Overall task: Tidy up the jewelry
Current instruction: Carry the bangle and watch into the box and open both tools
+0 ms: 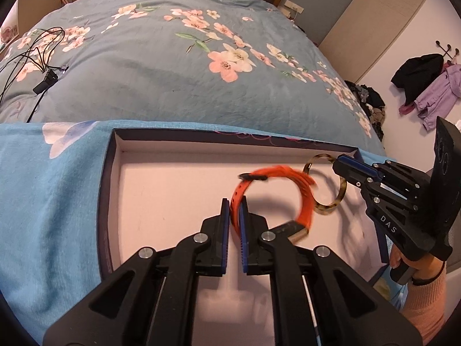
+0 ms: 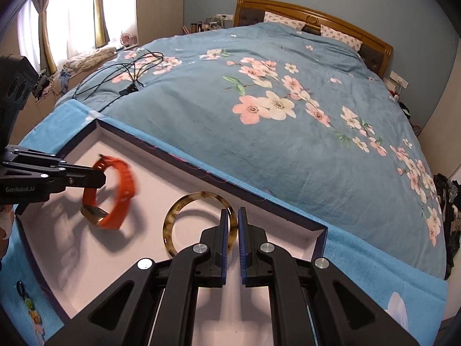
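Over the pale floor of the open box (image 1: 138,190), we are holding two pieces: our left gripper (image 1: 234,206), clenched on the orange watch (image 1: 288,190), whose loop is standing on edge toward one o'clock, and our right gripper (image 2: 231,216), pinching the upright tortoiseshell bangle (image 2: 184,204) toward eleven o'clock.

Through the right wrist camera I saw my right claw (image 2: 233,219) closed on the rim of a tortoiseshell bangle (image 2: 184,201), which hung over the pale floor of an open dark-walled box (image 2: 276,210). At the left edge the left claw (image 2: 99,177) gripped an orange watch (image 2: 115,190) by its strap, blurred, above the same box. The box sat on a light blue cloth (image 2: 374,259) at the foot of a bed (image 2: 259,86) with a blue flowered cover, a black cable (image 2: 126,69) lying on it.
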`<state>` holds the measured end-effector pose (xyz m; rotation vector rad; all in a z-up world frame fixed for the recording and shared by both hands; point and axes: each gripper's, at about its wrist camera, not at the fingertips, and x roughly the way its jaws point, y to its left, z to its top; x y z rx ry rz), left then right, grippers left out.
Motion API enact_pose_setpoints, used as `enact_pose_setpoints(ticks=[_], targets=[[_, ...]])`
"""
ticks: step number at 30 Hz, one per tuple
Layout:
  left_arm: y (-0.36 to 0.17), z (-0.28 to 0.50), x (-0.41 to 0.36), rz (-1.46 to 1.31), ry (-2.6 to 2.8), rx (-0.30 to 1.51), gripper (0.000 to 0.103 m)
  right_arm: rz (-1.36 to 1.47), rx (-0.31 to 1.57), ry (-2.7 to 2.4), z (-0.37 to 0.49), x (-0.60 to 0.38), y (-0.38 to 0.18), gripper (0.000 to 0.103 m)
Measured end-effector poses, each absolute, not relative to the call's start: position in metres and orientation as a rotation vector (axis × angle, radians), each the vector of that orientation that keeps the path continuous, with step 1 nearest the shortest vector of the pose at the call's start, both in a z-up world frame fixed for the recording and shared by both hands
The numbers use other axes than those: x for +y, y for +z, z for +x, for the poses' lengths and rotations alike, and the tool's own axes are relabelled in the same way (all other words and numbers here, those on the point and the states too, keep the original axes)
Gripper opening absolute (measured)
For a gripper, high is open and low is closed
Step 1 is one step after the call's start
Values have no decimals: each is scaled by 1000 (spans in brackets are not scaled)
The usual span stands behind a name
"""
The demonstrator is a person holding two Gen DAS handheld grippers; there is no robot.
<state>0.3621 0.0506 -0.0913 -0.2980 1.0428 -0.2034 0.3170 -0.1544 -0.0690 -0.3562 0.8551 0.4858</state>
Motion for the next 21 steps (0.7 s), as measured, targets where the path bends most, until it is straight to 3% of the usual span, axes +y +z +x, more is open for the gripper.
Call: enact_pose_setpoints(ticks=[5, 10, 12, 17, 19, 21], targets=[[-95, 373, 50, -300, -183, 1050, 9, -356, 864, 464, 324, -155, -71, 5], [-97, 380, 48, -288, -172, 1045, 9, -309, 851, 461, 323, -161, -65, 12], [-98, 381, 48, -281, -172, 1043, 9, -285, 839, 468, 317, -166, -61, 22], [-98, 385, 49, -282, -168, 1043, 10, -233, 822, 508, 298, -174, -53, 32], [-96, 383, 50, -279, -167, 1030, 14, -220, 818, 516, 290, -178, -52, 38], [-91, 378, 51, -285, -170, 994, 25, -188, 824, 537, 283, -183, -52, 40]])
